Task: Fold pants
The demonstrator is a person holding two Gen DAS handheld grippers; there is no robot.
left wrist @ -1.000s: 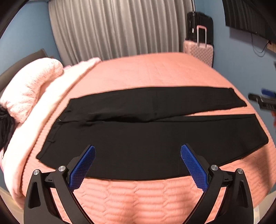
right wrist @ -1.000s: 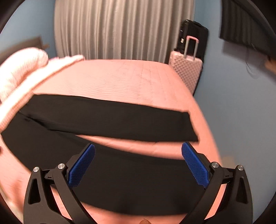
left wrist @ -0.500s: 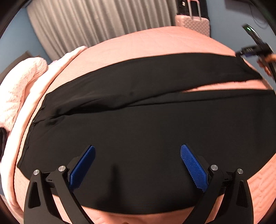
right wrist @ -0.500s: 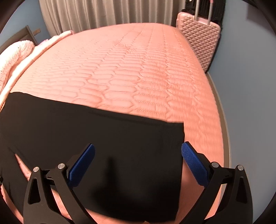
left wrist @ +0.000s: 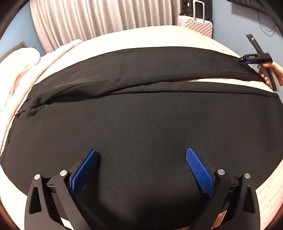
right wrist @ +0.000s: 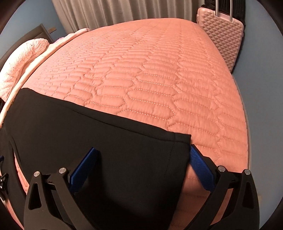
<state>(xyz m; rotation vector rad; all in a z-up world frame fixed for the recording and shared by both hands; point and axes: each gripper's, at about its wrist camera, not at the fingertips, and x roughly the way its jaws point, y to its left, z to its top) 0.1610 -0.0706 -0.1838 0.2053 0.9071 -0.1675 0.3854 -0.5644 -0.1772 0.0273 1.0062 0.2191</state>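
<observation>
Black pants (left wrist: 141,109) lie flat across the pink quilted bed, waist at the left, both legs running right. My left gripper (left wrist: 141,159) is open, low over the near leg close to its middle. My right gripper (right wrist: 141,155) is open and straddles the hem end of the far leg (right wrist: 106,141); its right finger (right wrist: 199,164) lies beside the hem corner. The right gripper also shows in the left wrist view (left wrist: 254,59) at the far leg's end.
The pink bedspread (right wrist: 150,74) stretches beyond the pants. A fluffy pink blanket (right wrist: 23,58) is heaped at the left. A pink suitcase (right wrist: 222,33) stands past the bed's far right corner, by grey curtains (left wrist: 106,16). The bed's right edge (right wrist: 245,123) is near.
Both grippers have dropped closer to the pants. The right gripper moved forward from the near leg to the far leg's hem. Both stayed open.
</observation>
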